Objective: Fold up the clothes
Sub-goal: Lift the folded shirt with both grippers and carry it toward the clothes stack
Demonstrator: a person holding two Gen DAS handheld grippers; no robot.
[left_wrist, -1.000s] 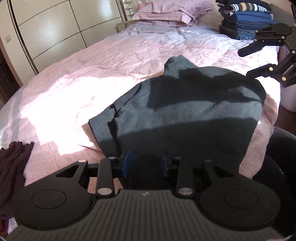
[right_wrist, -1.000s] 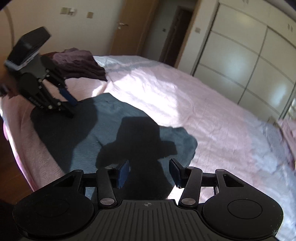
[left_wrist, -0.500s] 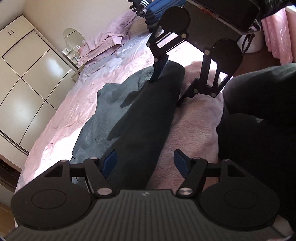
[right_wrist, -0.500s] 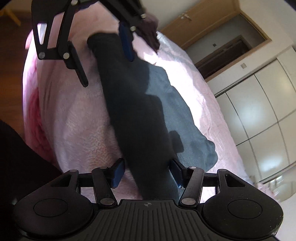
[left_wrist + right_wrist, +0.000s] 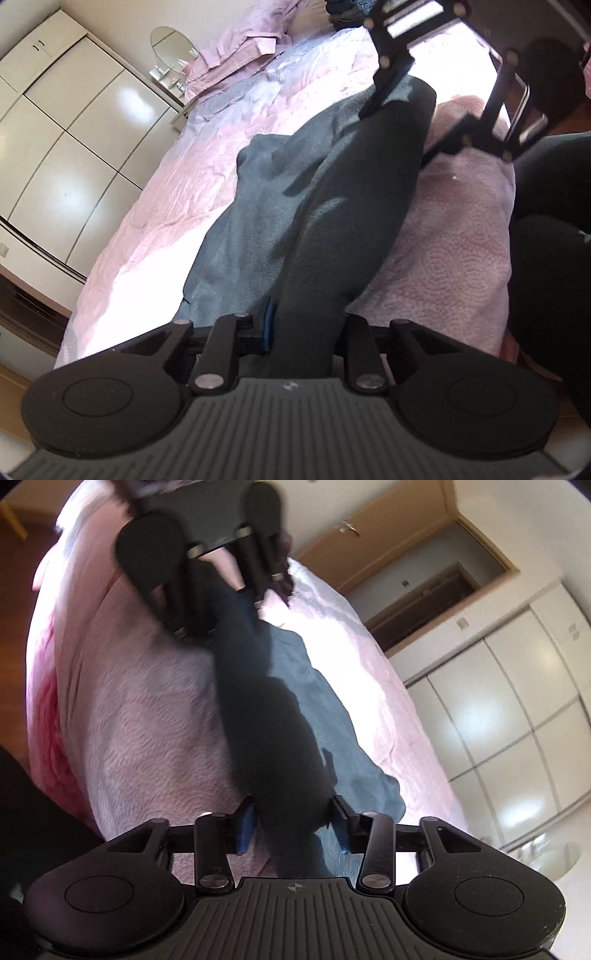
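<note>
- My left gripper (image 5: pixel 303 328) has just been closing and now pinches the near edge of the dark garment (image 5: pixel 332 206), fabric bunched between its pads.
- My right gripper (image 5: pixel 291 823) has also been closing; the garment's other end fills the gap and both pads press against it.
- The garment lies on the pink bedspread (image 5: pixel 450 258) near the bed's edge, a raised ridge of cloth running between the two grippers, the rest spread flat towards the middle of the bed.
- The person's dark-clothed legs (image 5: pixel 546 258) stand right against the bed edge beside my left gripper.
- Only the left view shows the pillows (image 5: pixel 229 59), the round mirror (image 5: pixel 173 48) and the stacked clothes (image 5: pixel 343 9) at the head end.
- Only the right view shows the wooden door (image 5: pixel 373 535) and a purple heap (image 5: pixel 282 579), partly hidden behind the left gripper.
- The white wardrobe (image 5: pixel 509 709) appears in both views.
</note>
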